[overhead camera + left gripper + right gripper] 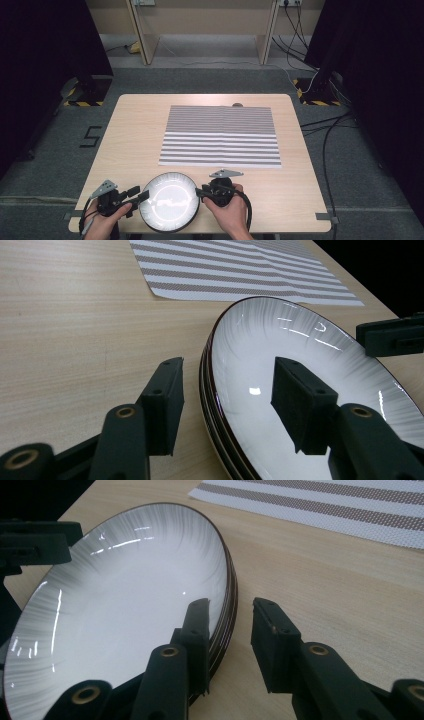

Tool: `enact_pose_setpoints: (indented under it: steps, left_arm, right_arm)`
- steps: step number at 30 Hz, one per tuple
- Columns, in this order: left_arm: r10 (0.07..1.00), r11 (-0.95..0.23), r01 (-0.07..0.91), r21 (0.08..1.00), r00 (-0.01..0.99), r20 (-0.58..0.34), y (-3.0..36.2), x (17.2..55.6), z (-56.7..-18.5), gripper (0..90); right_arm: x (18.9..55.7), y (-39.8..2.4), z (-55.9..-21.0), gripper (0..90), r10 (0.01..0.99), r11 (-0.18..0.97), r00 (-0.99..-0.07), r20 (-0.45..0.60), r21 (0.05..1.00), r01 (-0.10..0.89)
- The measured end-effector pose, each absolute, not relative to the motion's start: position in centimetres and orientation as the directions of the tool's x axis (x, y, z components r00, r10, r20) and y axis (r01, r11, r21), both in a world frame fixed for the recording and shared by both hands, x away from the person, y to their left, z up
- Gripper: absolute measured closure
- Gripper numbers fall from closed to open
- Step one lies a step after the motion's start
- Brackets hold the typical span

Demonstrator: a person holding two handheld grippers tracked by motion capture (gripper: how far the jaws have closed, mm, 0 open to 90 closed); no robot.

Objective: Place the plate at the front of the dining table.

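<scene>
The left tongs stand open across the left rim of the stack of plates, one jaw outside on the counter side, the other over the white inside. The right tongs are open the same way across the opposite rim; neither pair presses yet. The plates lie at the near edge of the counter, directly between both hands, equally near to each. Being round, the stack has no long axis, so I judge the next move is closing both sides together. The striped mat lies just beyond it.
</scene>
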State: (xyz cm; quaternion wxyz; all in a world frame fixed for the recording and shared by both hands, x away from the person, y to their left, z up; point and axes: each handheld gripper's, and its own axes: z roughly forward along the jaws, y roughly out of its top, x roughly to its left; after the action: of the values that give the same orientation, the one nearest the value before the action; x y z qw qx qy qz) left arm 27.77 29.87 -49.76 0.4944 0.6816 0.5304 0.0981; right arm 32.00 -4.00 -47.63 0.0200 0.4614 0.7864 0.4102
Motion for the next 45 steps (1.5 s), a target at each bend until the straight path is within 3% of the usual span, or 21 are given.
enact_pose_setpoints:
  steps: [6, 31, 45]
  left_arm:
    - [0.836, 0.029, 0.646, 0.763, 0.402, -0.373, 29.8, 27.6, -49.8, 49.8]
    - [0.845, -0.080, 0.689, 0.720, 0.430, -0.318, 29.2, 28.1, -49.7, 70.5]
    - [0.842, -0.046, 0.692, 0.721, 0.415, -0.345, 29.4, 28.1, -49.7, 72.5]
  right_arm:
    - [31.9, -3.2, -47.9, 75.2, 0.732, 0.269, -0.582, 0.355, 0.634, 0.725]
    - [32.5, -2.3, -46.5, 82.4, 0.754, 0.343, -0.588, 0.291, 0.589, 0.732]
    - [33.6, -1.4, -46.6, 83.2, 0.775, 0.323, -0.567, 0.280, 0.596, 0.735]
